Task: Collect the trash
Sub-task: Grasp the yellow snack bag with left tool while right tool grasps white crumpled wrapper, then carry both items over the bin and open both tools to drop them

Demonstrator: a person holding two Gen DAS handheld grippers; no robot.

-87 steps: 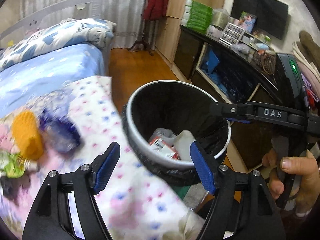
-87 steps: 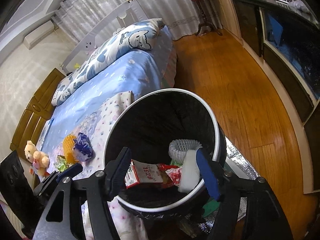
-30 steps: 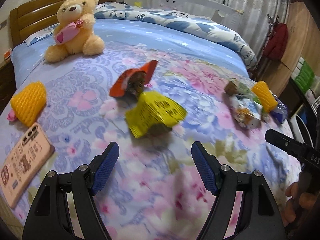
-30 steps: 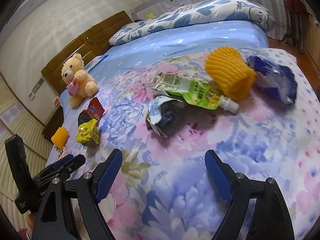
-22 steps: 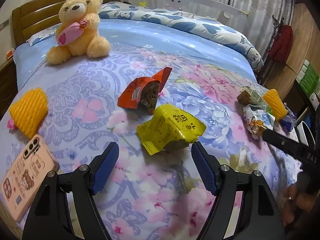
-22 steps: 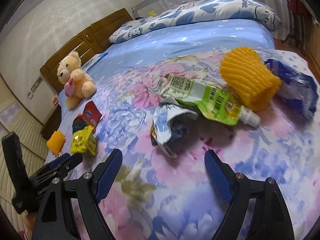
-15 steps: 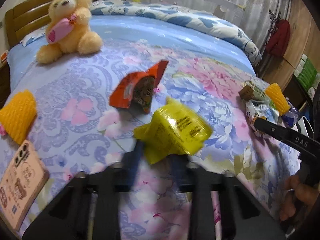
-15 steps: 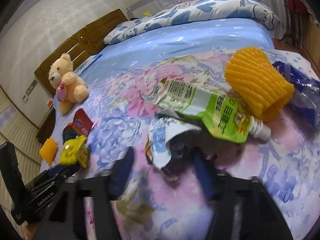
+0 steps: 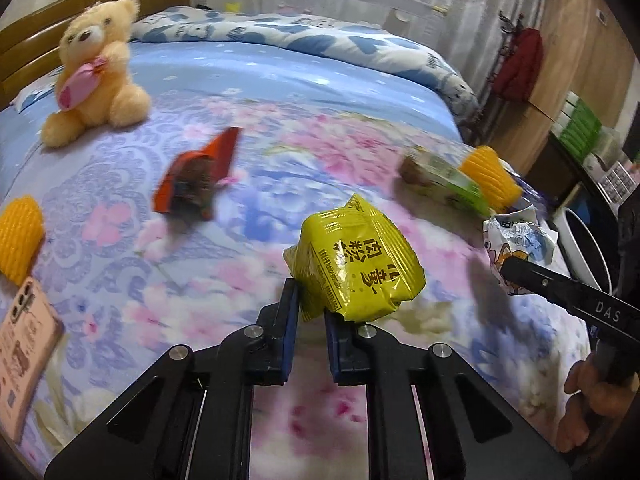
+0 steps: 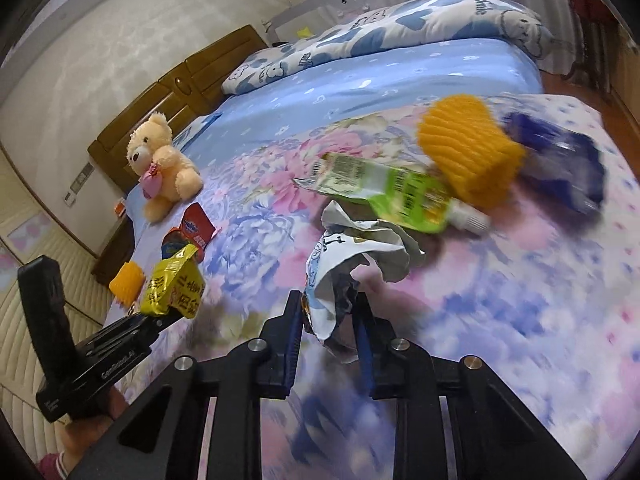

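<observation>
Both previously wide grippers are now clamping: left gripper [image 9: 308, 312] pinching yellow packet [image 9: 356, 264], right gripper [image 10: 328, 320] closing on crumpled wrapper [image 10: 352, 256], its lower part hidden between the pads

Evenly and softly lit indoors, fairly bright, no visible lamp. Faint, diffuse shadows only, one beneath the yellow packet [image 9: 354, 266] and one under the crumpled white wrapper [image 10: 352, 256]. Mild sheen on the yellow foil, no harsh glare. Strong fisheye bending, black vignette in every corner. Motion blur across the floral bedspread [image 9: 248, 208], the red wrapper [image 9: 198, 178] and the far orange foam net [image 10: 468, 152]; near gripper bodies sharp.
</observation>
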